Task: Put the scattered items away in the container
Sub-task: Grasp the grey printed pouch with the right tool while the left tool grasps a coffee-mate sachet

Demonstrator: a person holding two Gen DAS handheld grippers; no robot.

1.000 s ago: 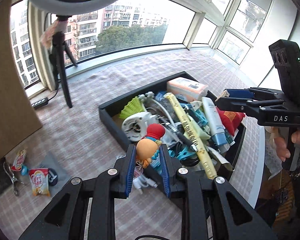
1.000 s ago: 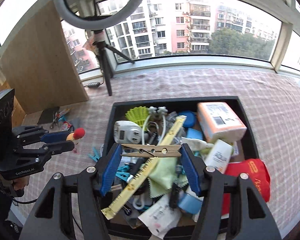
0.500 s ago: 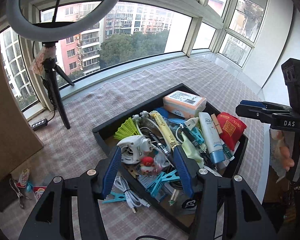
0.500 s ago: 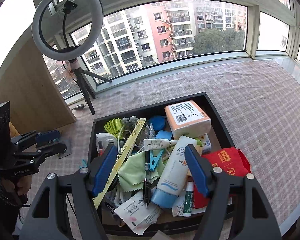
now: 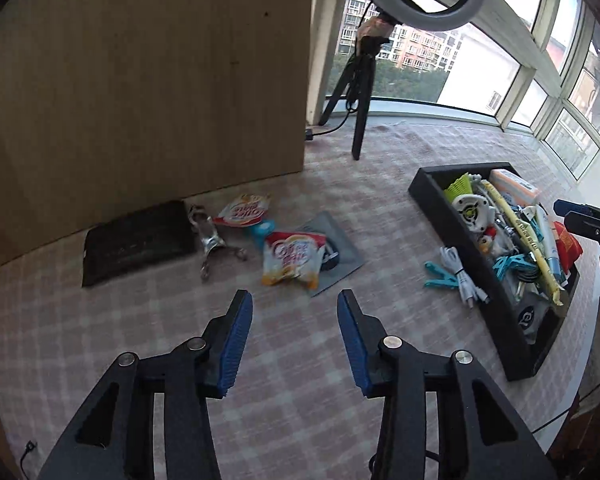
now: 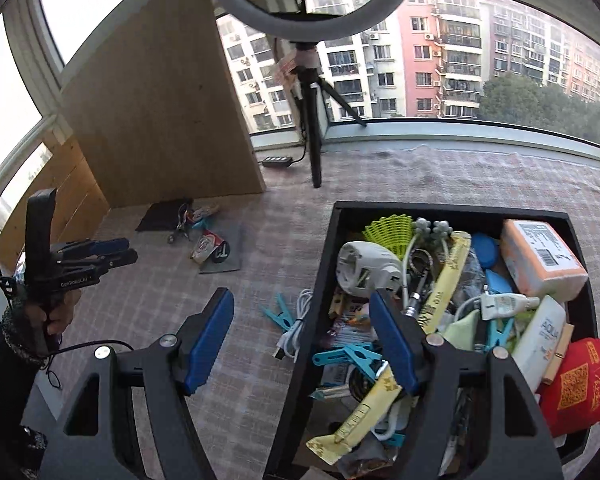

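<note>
The black tray is full of small items. Loose on the checked cloth lie two snack packets, metal nail clippers, a grey pouch, a black wallet, a teal peg and a white cable. My left gripper is open and empty, just short of the nearer packet. My right gripper is open and empty over the tray's left wall, above the cable.
A wooden board stands behind the loose items. A ring-light tripod stands near the window with a power strip beside it. The table edge runs along the right in the left wrist view.
The left gripper let go of the doll into the tray, then swung left toward the loose items. The right gripper dropped the wooden peg into the tray and moved to its left wall.
</note>
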